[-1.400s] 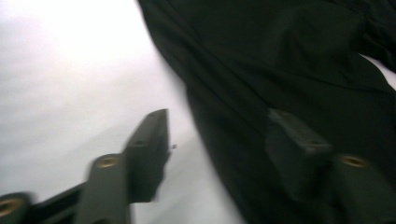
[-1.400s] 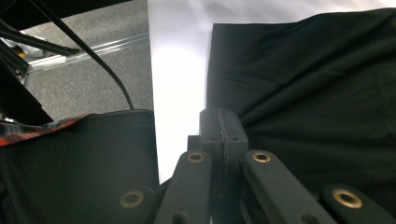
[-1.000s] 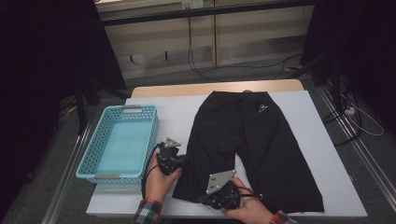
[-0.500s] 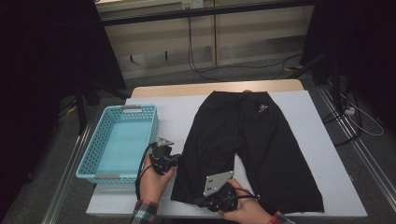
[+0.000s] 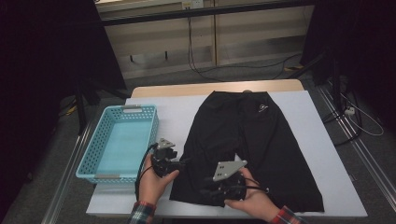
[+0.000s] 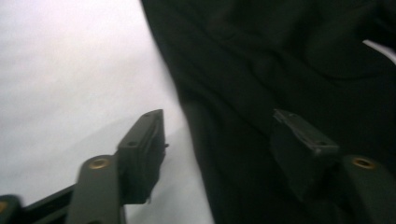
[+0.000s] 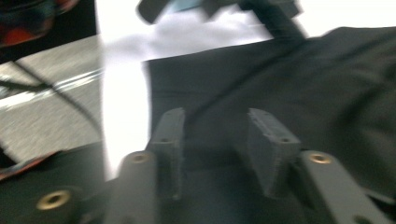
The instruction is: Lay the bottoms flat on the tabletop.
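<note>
Black shorts (image 5: 247,144) flat on the worktop (image 5: 317,112), unfolded, beside an empty basket (image 5: 122,140). Left gripper (image 6: 219,140) jaws just opened, straddling the shorts' edge; right gripper (image 7: 217,140) jaws likewise apart over the hem (nothing clamped). Folding and stowing seemingly left.

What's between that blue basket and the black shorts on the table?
In the high view, bare white tabletop separates the basket from the shorts. Toward the near end, the left gripper sits in that gap, its open jaws reaching the shorts' edge.
</note>
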The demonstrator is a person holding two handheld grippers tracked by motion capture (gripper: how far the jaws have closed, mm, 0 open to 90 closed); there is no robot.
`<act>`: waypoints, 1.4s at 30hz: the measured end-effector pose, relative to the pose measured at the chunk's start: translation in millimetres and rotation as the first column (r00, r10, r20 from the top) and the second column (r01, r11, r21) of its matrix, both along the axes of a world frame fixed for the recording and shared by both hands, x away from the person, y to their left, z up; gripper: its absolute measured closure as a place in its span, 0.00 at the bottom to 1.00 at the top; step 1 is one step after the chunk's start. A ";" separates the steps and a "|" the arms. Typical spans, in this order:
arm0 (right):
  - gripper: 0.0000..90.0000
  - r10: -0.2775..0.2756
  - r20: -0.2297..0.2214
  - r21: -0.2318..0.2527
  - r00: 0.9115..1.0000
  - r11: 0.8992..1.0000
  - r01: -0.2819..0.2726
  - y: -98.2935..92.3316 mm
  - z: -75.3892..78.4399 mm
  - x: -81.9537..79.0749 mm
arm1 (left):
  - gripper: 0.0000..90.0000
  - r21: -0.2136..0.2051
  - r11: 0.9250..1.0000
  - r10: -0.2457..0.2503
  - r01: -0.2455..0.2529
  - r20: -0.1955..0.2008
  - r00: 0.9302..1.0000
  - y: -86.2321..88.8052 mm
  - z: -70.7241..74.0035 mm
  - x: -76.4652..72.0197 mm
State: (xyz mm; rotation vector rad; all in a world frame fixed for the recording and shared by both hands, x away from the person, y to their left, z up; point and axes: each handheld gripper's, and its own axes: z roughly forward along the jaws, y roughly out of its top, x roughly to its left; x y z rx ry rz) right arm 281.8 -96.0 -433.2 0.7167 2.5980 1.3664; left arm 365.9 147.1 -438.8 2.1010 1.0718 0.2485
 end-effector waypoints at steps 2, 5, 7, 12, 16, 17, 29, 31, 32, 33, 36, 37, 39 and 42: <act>0.55 -0.046 0.004 0.005 0.999 0.999 0.046 -11.1 1.8 7.8 | 0.32 -0.008 1.000 -0.009 0.009 0.007 1.000 0.9 1.3 -0.6; 0.45 -0.130 0.020 0.007 0.991 0.992 0.130 -25.6 3.6 18.2 | 0.28 -0.005 1.000 -0.019 0.019 0.019 1.000 1.1 2.4 -1.3; 0.41 -0.172 0.022 0.005 0.985 0.985 0.172 -33.7 4.5 24.0 | 0.26 -0.011 1.000 -0.014 0.015 0.013 1.000 0.3 2.1 -2.3; 0.31 -0.246 0.025 -0.002 0.969 0.969 0.246 -47.7 3.8 33.5 | 0.23 0.008 1.000 -0.025 0.025 0.019 0.999 -0.7 2.1 -4.3; 0.29 -0.286 0.019 0.000 0.958 0.958 0.286 -57.5 3.8 40.3 | 0.22 0.017 0.999 -0.038 0.038 0.026 0.999 -1.2 3.0 -6.3; 0.29 -0.299 0.018 0.000 0.954 0.954 0.299 -59.7 4.2 42.1 | 0.22 0.017 0.999 -0.038 0.038 0.025 0.999 -1.4 2.8 -6.6; 0.22 -0.381 0.011 0.001 0.924 0.924 0.381 -72.8 0.3 64.5 | 0.21 0.024 0.999 -0.037 0.037 0.015 0.999 -2.7 0.2 -3.7; 0.20 -0.385 0.007 0.007 0.923 0.923 0.385 -74.7 0.5 66.4 | 0.21 0.026 0.999 -0.039 0.039 0.017 0.999 -5.3 -0.9 -3.2; 0.20 -0.389 0.005 0.009 0.921 0.921 0.389 -75.2 0.8 66.9 | 0.21 0.029 0.999 -0.037 0.037 0.021 0.999 -5.8 -1.1 -2.7; 0.20 -0.393 0.007 0.006 0.920 0.920 0.393 -76.0 1.0 67.2 | 0.21 0.032 0.999 -0.035 0.035 0.021 0.999 -5.9 -1.4 -2.0; 0.20 -0.396 0.005 0.007 0.918 0.918 0.396 -76.5 0.9 67.2 | 0.21 0.030 0.999 -0.031 0.031 0.015 0.999 -6.0 -2.2 -1.2; 0.20 -0.395 0.005 0.007 0.919 0.919 0.395 -76.6 0.9 67.3 | 0.21 0.033 0.999 -0.031 0.031 0.015 0.999 -6.1 -2.1 -1.3; 0.19 -0.395 0.005 0.005 0.918 0.918 0.395 -76.9 1.2 67.1 | 0.20 0.035 0.999 -0.034 0.033 0.015 0.999 -6.3 -1.9 -1.4; 0.19 -0.395 0.007 0.006 0.919 0.919 0.395 -76.8 1.6 66.7 | 0.21 0.041 0.999 -0.034 0.033 0.017 0.999 -6.5 -2.1 -1.8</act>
